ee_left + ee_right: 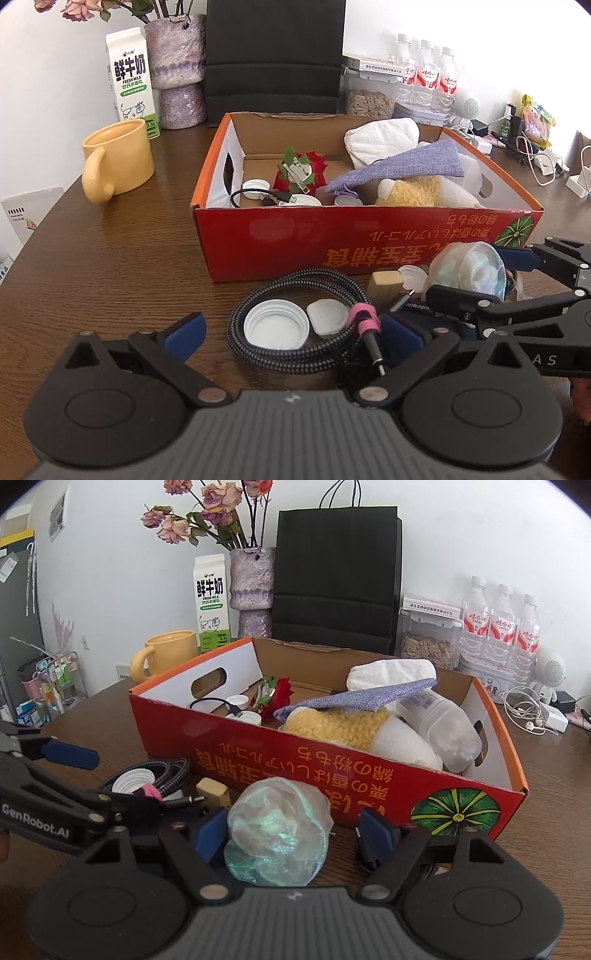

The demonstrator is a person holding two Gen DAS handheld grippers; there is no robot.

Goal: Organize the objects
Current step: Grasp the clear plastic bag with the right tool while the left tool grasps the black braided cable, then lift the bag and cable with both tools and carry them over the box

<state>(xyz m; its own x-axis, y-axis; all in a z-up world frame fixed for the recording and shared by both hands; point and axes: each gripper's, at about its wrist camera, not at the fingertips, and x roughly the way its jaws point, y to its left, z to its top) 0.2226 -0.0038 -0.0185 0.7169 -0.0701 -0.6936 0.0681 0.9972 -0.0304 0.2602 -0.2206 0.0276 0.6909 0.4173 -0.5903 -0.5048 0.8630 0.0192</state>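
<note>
Surfaces and materials, table scene

Table (110,258): dark wood grain, slight sheen. Box (332,236): glossy red printed cardboard outside, raw brown and white inside. Cable (295,295): braided black-grey fabric sheath, pink fuzzy strap, metal plug. Lid (276,328): smooth white ribbed plastic. Bag (277,838): thin crinkled translucent film, iridescent green. Mug (118,158): matt yellow ceramic. Pouch (402,168): coarse lilac weave. Gripper pads (210,830): matt blue.

hidden: cable (295,317) partly behind left claw (291,334) | cut off: milk carton (129,77) top, perhaps
</note>
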